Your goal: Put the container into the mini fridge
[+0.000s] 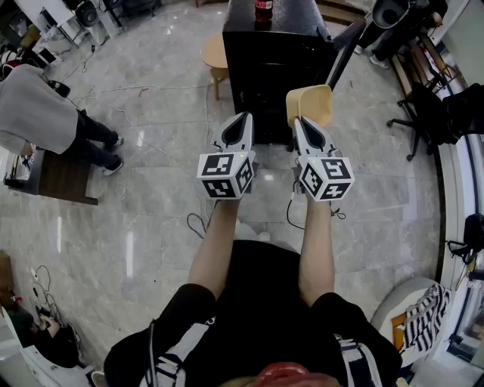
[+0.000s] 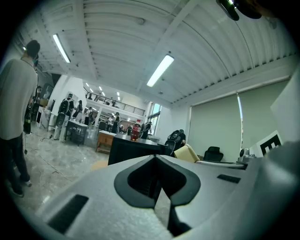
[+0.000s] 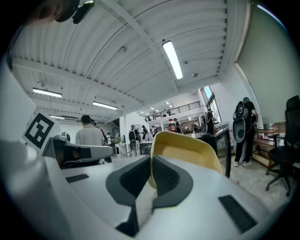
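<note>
Container [image 1: 310,102], clamped by right gripper [image 1: 301,122], juts forward toward mini fridge [image 1: 272,68].

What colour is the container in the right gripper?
Pale yellow container, clearest in the right gripper view.

**A:** Way into the mini fridge [image 1: 272,72]?

**B:** The front faces us. Its door [image 1: 345,51] stands open at the right edge, and there's bare floor [image 1: 151,136] before the opening.

**A:** Sides?

**B:** On the left, a wooden stool [image 1: 214,54] sits just beside the fridge corner. On the right there's the door, then an office chair [image 1: 423,113] well apart.

**A:** Anything up top?

**B:** A bottle [image 1: 263,9] stands on the fridge roof.

**A:** Anything low?

**B:** A cable [image 1: 198,224] loops on the floor near the feet. A person [image 1: 38,109] stands far left, well apart.

**A:** And the load?

**B:** The container [image 1: 310,103] in the right gripper [image 1: 301,121] sits near the door.
</note>
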Tool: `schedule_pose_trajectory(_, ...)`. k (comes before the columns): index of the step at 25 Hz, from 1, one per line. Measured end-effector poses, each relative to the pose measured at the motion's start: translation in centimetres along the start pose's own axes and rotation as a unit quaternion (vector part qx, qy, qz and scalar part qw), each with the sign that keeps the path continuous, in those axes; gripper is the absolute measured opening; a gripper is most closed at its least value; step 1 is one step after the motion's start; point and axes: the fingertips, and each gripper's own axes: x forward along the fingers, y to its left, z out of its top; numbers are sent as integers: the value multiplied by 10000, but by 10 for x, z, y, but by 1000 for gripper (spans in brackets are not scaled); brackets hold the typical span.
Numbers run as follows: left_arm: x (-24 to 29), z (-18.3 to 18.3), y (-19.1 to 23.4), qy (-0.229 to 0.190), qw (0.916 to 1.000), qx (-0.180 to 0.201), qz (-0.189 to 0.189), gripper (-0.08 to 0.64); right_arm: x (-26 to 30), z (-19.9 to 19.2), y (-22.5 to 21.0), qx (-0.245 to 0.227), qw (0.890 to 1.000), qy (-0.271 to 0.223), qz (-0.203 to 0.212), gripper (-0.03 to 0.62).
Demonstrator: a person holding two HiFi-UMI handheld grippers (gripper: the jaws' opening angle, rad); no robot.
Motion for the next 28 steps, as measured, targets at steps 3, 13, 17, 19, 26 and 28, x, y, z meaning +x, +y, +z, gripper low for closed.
schedule_pose_trajectory(3,2,-3,-4,7,10000,10,-4,11,-3,-1,-4,-21,10000,0,19,18)
schedule_pose_trajectory(13,11,-4,-18,56,9999,90,-49,10,-5,-1,-18,-60,9999,90,15,18)
schedule_pose_trajectory(17,9,-4,-7,107,9998,148,69,11,5,-7,-14,-251,9991,331,90,18)
schedule_pose_trajectory(19,9,-5,2,138,9996,160,161,10,12,-10,-10,-272,9988,388,152,18)
schedule_pose_trajectory(26,29,-9,34,221,9993,68,280,11,46,-19,-10,-254,9982,474,261,18)
schedule_pose_trajectory(28,43,-13,36,268,9994,16,216,11,55,-19,-19,-258,9982,499,215,18)
